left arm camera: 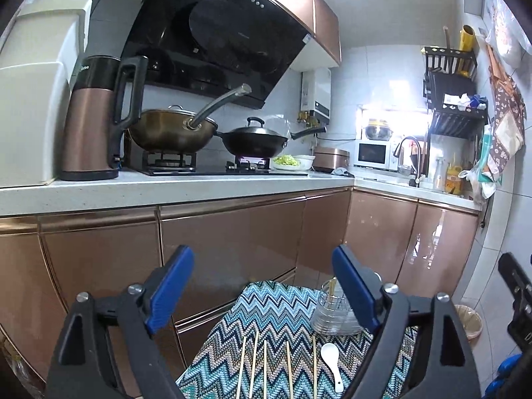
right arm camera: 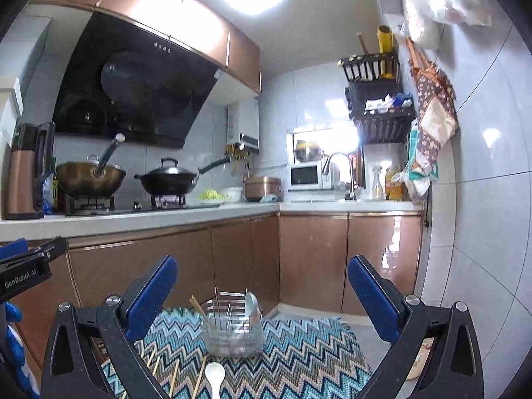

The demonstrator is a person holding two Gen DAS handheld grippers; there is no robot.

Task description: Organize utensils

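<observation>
Both wide open, nothing held: left tongs (left arm camera: 262,286), right tongs (right arm camera: 262,296). On zigzag cloth (right arm camera: 299,359): loose chopsticks (left arm camera: 289,365), white spoon (left arm camera: 331,359), just before clear holder (right arm camera: 232,335) with a few utensils.

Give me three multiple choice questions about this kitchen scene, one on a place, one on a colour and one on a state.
1. Where does the white spoon lie?
A. on the zigzag cloth
B. in the black wok
C. on the microwave

2. What colour are the pads of the right hand-held gripper?
A. red
B. blue
C. green

3. How does the left hand-held gripper stand?
A. shut on a chopstick
B. shut on the spoon
C. open, nothing in it

Answers: 1 A, it rests on the cloth before the clear utensil holder; 2 B, both pads show blue; 3 C, only open space lies between its fingers.
</observation>
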